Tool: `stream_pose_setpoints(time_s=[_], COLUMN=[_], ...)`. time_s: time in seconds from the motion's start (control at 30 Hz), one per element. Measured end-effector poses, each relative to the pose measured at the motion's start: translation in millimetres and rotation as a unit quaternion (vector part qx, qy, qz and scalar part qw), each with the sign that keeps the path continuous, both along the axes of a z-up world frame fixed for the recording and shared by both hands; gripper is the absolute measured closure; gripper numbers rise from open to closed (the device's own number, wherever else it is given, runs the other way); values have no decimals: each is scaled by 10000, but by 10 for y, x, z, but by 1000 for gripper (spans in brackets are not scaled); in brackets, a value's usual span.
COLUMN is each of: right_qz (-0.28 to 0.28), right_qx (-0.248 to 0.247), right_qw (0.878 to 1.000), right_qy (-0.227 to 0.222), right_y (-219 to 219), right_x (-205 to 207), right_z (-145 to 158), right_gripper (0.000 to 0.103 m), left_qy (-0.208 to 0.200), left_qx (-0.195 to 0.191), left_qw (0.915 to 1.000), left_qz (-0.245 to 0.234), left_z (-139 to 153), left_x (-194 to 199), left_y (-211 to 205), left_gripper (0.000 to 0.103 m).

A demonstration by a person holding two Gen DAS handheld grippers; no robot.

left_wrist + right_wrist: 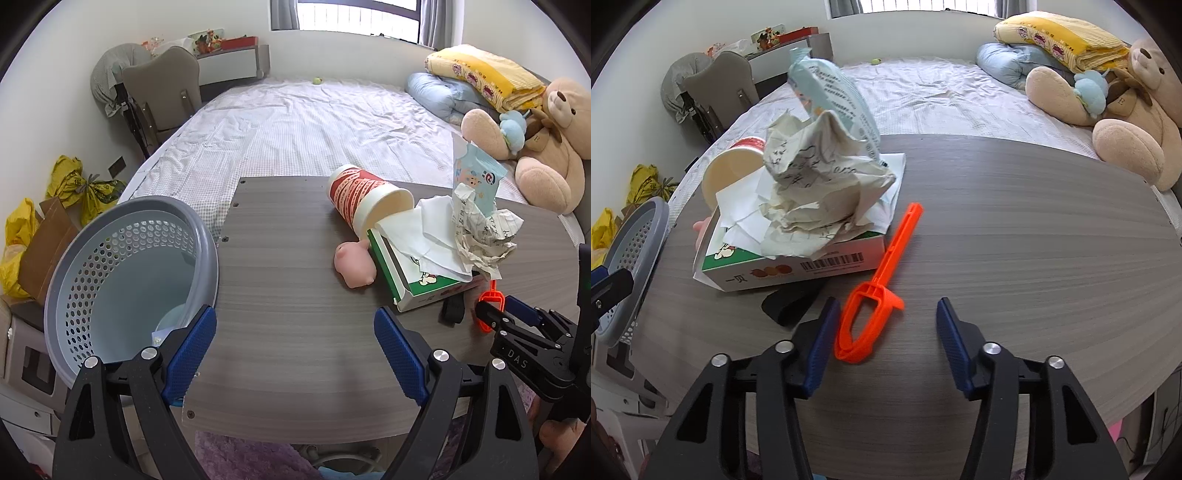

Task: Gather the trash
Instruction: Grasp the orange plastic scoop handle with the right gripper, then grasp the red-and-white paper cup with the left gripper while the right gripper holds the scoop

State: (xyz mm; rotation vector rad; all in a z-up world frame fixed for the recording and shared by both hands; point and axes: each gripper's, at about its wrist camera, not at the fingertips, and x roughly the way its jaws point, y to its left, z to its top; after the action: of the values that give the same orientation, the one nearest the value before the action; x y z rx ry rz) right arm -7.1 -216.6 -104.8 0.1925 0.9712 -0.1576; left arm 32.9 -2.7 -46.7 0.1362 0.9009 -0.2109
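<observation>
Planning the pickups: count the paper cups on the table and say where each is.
1. The paper cup lies on its side at the far end of the box, mouth toward the crumpled paper. The pile may hide more.

Flat box (790,269) hides most of black strap (788,304).

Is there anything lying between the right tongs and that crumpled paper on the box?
Yes. An orange plastic tool lies just ahead of the open right tongs, angled toward the box. The crumpled paper sits atop that box, beyond the tool.
</observation>
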Motion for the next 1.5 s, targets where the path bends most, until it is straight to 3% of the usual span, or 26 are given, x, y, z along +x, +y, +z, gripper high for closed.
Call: stream_pose_setpoints(time_s=[0.1,0.17,0.2,0.7,1.17,1.37,1.5], right_qz=[43,66,58,-153,-368,-439,-467], right_qx=[-41,-6,21,399,406,396,459], right_qw=[10000,10000,10000,9985,9969,9962,9955], right_qy=[-28,-40,-43,-343,-571,-638,-690], right_y=[26,3,-14,-296,-498,-587,-638], right_x=[10,8,5,-279,-415,-403,-408], right_z=[1,-4,-6,146,251,265,271], right_gripper=[70,89,93,94,94,94,94], left_qy=[-4,0,6,59,138,600,689], left_qx=[1,-1,-3,-184,-301,-267,-298], left_qw=[10000,10000,10000,9996,9994,9978,9972], left_qz=[-12,-23,-29,-198,-27,-36,-12], left_z=[-1,1,1,45,244,203,227], left_x=[-10,-16,-18,98,819,1187,1321], left_y=[-1,-5,-6,-185,-417,-560,-623], left_gripper=[18,17,17,16,15,13,13])
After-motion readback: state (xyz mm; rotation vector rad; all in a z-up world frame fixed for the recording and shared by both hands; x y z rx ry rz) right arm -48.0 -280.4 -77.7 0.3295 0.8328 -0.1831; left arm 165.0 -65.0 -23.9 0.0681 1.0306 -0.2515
